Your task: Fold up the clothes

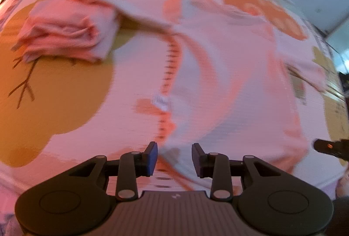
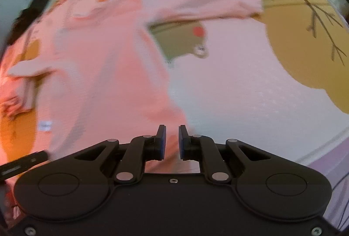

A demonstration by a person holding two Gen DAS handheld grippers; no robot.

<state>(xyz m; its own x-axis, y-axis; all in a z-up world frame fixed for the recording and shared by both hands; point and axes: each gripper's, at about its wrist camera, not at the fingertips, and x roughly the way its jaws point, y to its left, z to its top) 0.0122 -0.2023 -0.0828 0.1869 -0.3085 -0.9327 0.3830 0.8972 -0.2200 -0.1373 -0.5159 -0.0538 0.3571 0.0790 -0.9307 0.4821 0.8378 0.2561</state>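
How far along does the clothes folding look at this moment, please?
Done: one folded pink garment sits on the patterned bedspread. In hand: a pink long-sleeved top lies spread out, the left gripper open over its hem, the right gripper nearly shut at its edge. Left: every fold of this top.

left tool: matte black linkage, two round housings at the sides with a faint circle on each, silver pivot pins on the link arms. grey ribbed plate in the middle with a small white lightning-bolt mark. fingers black with dark blue pads.

right tool: same black linkage and silver pins, but the centre plate is plain black with one small screw at its top edge and two more screws at the lower corners. fingers black, blue pad faces.
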